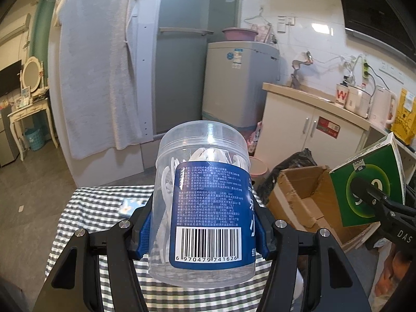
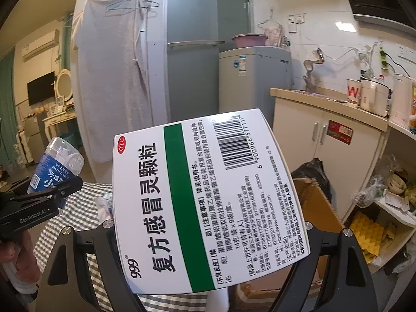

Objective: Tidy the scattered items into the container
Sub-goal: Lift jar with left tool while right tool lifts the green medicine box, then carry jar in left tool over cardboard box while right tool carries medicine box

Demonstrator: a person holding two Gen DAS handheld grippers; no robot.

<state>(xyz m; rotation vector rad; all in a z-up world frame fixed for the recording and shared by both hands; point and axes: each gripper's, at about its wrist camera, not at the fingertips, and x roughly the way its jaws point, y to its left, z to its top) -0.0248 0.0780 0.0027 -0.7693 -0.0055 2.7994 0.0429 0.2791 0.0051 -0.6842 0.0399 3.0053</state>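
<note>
My left gripper (image 1: 202, 234) is shut on a clear dental floss jar (image 1: 205, 182) with a blue label, held upright above the checkered table (image 1: 104, 208). The jar also shows in the right wrist view (image 2: 56, 166), at the left. My right gripper (image 2: 208, 223) is shut on a white and green medicine box (image 2: 197, 197), held in the air. The box shows green in the left wrist view (image 1: 369, 184), above the open cardboard box (image 1: 306, 197). That cardboard box (image 2: 317, 202) stands to the right of the table.
A small blue and white packet (image 1: 128, 206) lies on the checkered cloth. A black bag (image 1: 291, 166) sits behind the cardboard box. A counter with cabinet (image 1: 312, 124), kettles and a washing machine (image 1: 239, 83) stand at the back right. A shelf (image 2: 384, 215) is at the right.
</note>
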